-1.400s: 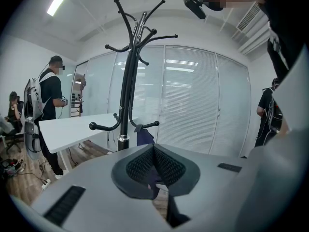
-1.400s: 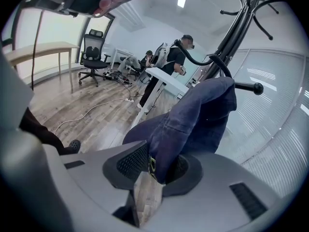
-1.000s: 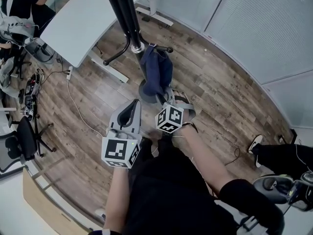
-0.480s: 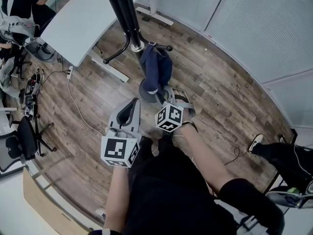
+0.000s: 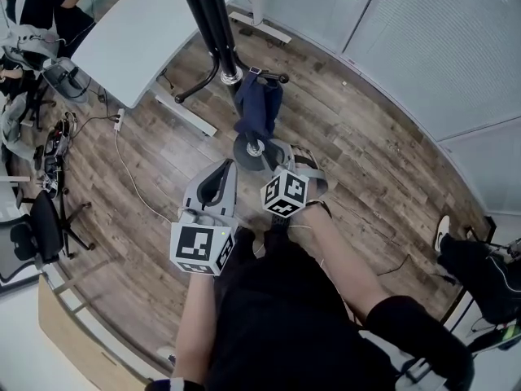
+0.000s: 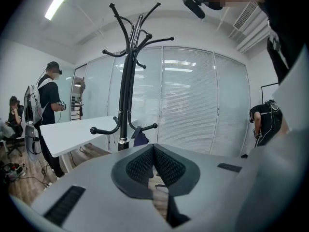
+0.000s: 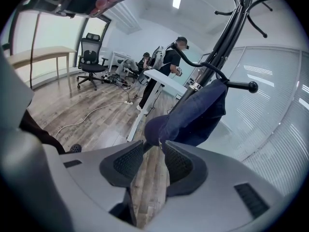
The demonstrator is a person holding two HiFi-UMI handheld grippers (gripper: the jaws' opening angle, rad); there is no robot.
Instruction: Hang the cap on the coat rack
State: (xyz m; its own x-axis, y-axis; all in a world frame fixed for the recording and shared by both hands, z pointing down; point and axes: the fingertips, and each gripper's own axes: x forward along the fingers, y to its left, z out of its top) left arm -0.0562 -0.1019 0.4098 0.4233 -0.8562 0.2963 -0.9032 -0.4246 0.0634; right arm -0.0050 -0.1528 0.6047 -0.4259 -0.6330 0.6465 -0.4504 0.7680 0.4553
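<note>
The dark blue cap (image 5: 259, 108) hangs by its back from a low ball-tipped peg (image 5: 277, 77) of the black coat rack (image 5: 213, 23). In the right gripper view the cap (image 7: 195, 112) droops from that peg (image 7: 240, 85), and its brim end sits just past my jaw tips. My right gripper (image 7: 153, 153) is opening; there is a gap between the pads and they do not press on the cap. It is just below the cap in the head view (image 5: 282, 155). My left gripper (image 5: 225, 169) hangs beside it, shut and empty (image 6: 153, 151), facing the rack (image 6: 126, 81).
The rack's round base (image 5: 251, 151) stands on the wood floor just ahead of my grippers. A white desk (image 5: 138, 35) is to the left, with a cable (image 5: 130, 169) trailing across the floor. People stand at the far left (image 7: 171, 62) and right (image 5: 480, 267). Glass walls with blinds run behind the rack.
My right gripper's jaws have parted and let go of the cap's brim. The cap has swung up and hangs freely from the peg, so the rack's base shows.
</note>
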